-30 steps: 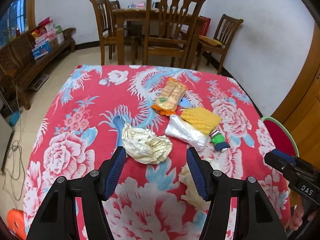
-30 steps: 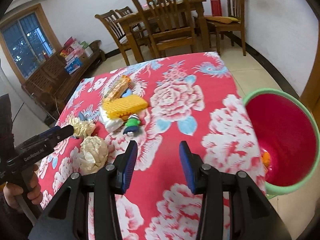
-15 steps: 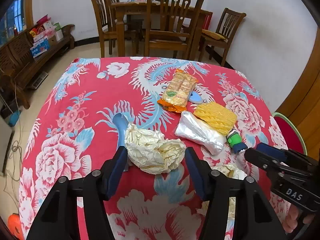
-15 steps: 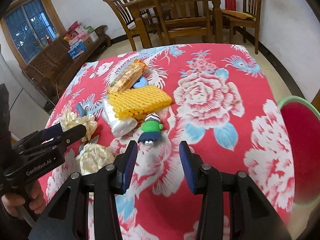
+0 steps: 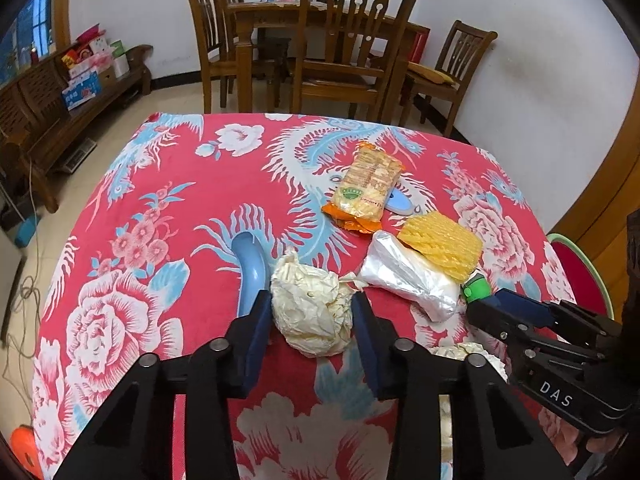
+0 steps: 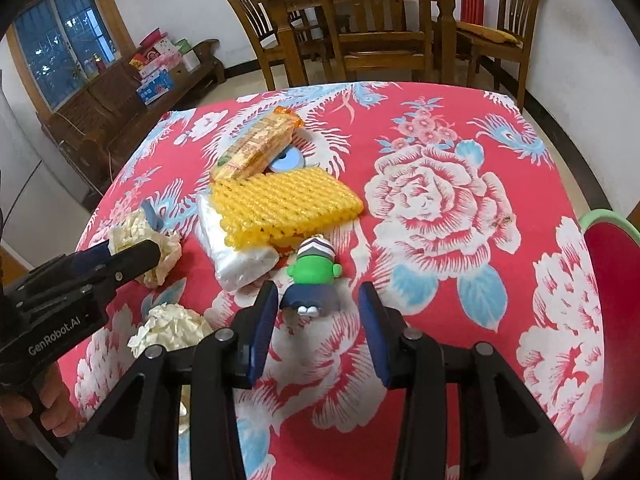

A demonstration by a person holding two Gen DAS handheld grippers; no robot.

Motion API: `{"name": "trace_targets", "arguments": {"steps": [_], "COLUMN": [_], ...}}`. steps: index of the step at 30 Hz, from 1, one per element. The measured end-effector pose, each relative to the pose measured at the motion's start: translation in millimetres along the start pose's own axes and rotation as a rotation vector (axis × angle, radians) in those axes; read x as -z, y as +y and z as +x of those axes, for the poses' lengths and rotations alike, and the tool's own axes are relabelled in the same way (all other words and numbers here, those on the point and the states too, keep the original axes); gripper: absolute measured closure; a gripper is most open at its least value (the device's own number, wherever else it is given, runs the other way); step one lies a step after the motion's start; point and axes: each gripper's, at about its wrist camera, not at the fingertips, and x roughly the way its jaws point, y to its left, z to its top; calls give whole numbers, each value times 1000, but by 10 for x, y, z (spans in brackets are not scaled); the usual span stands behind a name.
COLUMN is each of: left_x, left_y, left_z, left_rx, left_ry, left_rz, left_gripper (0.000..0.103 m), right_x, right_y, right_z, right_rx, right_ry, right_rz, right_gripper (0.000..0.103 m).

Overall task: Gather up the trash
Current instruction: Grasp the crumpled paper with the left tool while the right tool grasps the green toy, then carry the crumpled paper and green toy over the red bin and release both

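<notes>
On the red flowered tablecloth (image 5: pixel 168 184) lies a crumpled cream paper ball (image 5: pixel 308 304). My left gripper (image 5: pixel 311 314) has its jaws closing on it, and both blue pads touch its sides. From the right wrist, that gripper (image 6: pixel 120 252) shows at the left with the ball (image 6: pixel 168 250) at its tip. My right gripper (image 6: pixel 319 294) is open, its jaws narrowing slightly. The foot end of a small green toy figure (image 6: pixel 316 272) lies between its tips, untouched. A second crumpled paper (image 6: pixel 168 328) lies near the front.
An orange snack pack (image 5: pixel 366 184), a yellow foam net (image 5: pixel 440 242) and a clear plastic bag (image 5: pixel 408 280) lie mid-table. A red bin with a green rim (image 6: pixel 600 220) stands off the table's right edge. Wooden chairs (image 5: pixel 344 52) stand behind.
The left jaws have narrowed onto the paper ball, squeezing it. The right gripper has swung left, away from the bin, and come down over the green toy.
</notes>
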Motion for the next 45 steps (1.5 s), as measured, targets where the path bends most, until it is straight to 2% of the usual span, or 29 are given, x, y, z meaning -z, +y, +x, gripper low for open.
{"name": "trace_targets", "arguments": {"steps": [1,8,20,33,45], "left_x": [1,19,21,57,106], "left_y": [5,13,-128,-564,-1077], "left_z": [-6,-110,-493,-745,-777], "left_rx": [1,19,51,111,186], "left_ry": [-1,-13,-74,-108,-100], "left_rz": [-3,-17,-2,75,136], "left_gripper": [66,68,69,69,69], "right_x": [3,11,127,393,610], "right_y": [4,3,-112,-370,-838], "right_z": [4,-73,-501,-1042,-1442], "right_rx": [-2,-17,-42,-37,34], "right_ry": [2,-12,-74,-151,-223], "right_rz": [-3,-3,25,90,172], "right_gripper": [70,70,70,70,70]}}
